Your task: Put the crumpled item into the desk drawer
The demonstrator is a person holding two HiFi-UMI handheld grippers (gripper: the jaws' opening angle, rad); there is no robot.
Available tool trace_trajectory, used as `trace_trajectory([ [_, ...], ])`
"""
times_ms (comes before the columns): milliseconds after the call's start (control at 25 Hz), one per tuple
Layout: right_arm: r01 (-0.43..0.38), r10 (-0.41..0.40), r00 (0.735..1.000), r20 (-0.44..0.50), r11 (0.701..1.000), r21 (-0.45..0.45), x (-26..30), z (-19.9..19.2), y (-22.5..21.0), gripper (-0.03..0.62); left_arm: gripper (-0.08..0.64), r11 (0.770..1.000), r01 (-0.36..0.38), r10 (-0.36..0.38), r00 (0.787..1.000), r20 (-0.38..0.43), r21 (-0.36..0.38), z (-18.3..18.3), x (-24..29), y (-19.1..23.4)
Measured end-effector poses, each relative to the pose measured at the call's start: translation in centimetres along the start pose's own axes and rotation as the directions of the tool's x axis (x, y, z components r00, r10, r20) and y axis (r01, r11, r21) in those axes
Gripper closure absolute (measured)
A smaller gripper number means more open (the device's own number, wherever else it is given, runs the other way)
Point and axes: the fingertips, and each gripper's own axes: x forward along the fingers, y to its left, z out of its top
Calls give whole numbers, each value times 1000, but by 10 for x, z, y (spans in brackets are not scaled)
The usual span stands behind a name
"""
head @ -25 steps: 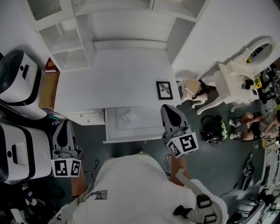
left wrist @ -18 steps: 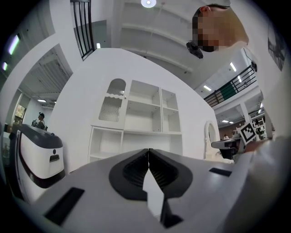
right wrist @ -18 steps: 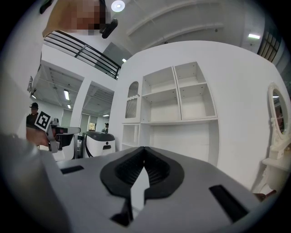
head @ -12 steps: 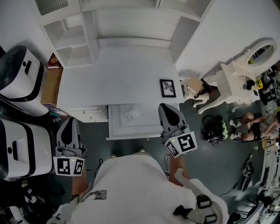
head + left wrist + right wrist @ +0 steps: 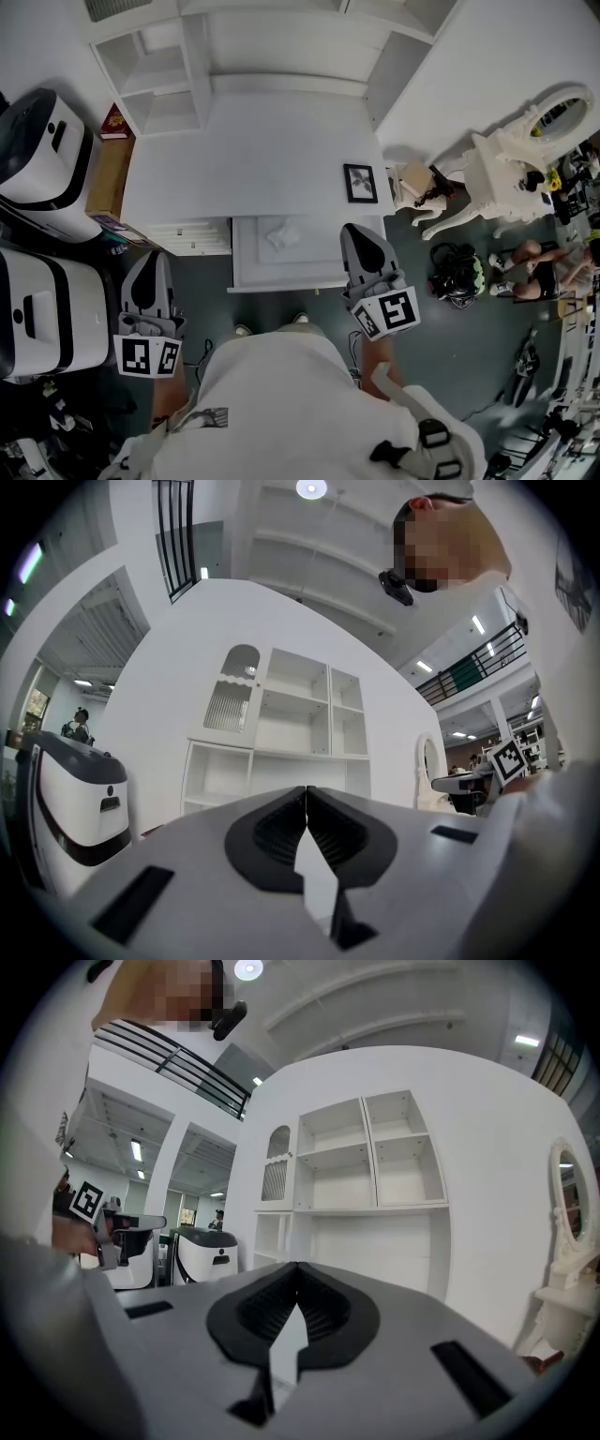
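The white desk [image 5: 253, 159] has its drawer [image 5: 281, 281] pulled out toward me. A white crumpled item [image 5: 281, 234] lies inside it, touched by neither gripper. My left gripper [image 5: 150, 255] hangs to the left of the drawer, over the dark floor; its jaws [image 5: 306, 789] are shut and hold nothing. My right gripper [image 5: 359, 228] is at the drawer's right end with its tip beside the desk's front edge. It is also shut and empty [image 5: 297, 1266]. Both gripper views look out level at the white shelf unit, not at the drawer.
A small framed picture [image 5: 359, 183] stands on the desk's right side. A white shelf unit [image 5: 159, 80] is behind the desk. Two white-and-black machines [image 5: 42, 159] [image 5: 42, 319] stand left. At the right are an ornate white vanity [image 5: 511, 159], a bag [image 5: 457, 277] and a seated person [image 5: 542, 264].
The head view has shifted slightly, so the desk sits a little higher in the frame. Both grippers stay shut in nearly the same places, and the crumpled item has not moved.
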Motion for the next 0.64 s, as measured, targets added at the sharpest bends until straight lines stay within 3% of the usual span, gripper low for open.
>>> trace_trajectory([
  [640,-24,24,1000,1,1000,1,-12,-7,-9,581,543,1000,-12,12,1000,0,2,-2,1,-21],
])
